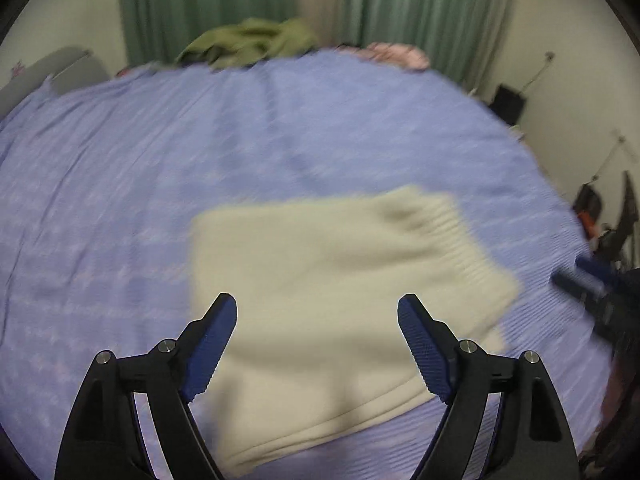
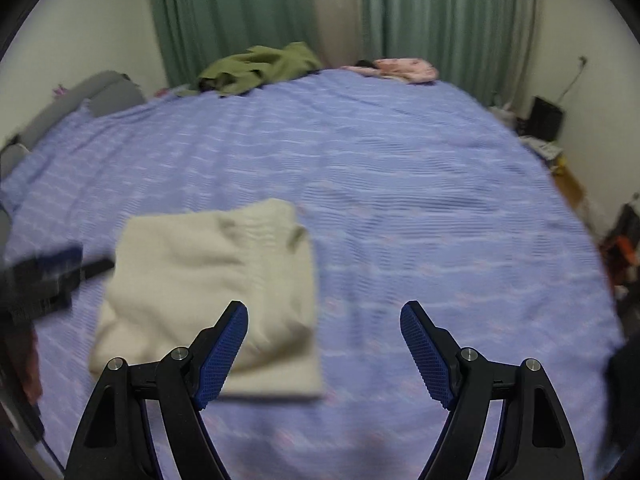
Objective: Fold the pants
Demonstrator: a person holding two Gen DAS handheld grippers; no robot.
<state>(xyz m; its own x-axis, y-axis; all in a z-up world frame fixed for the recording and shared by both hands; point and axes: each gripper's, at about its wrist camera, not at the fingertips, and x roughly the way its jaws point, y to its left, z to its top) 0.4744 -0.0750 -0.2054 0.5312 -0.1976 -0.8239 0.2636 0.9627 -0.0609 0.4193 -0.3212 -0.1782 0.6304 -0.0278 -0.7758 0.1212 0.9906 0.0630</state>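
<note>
Pants point(image 1: 328, 296): cream, folded into a compact rectangle, ribbed end pointing away across the blue bedspread point(image 1: 160, 160).
Left gripper point(image 1: 317, 308): released, empty.
Right gripper point(image 2: 323, 314): released, empty.

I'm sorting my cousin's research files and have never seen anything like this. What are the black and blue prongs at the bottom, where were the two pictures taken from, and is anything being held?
The prongs are two-finger grabbers that a person holds, one per hand, each with a wide-angle camera looking along its fingers. One picture is from the left hand-held gripper, the other from the right hand-held gripper. Both are open and hold nothing. Below them lie cream pants, folded into a rough rectangle, on a bed with a lavender bedspread. At the far edge sit an olive-green garment and a pink cloth, before green curtains. The pictures are motion-blurred.
</note>
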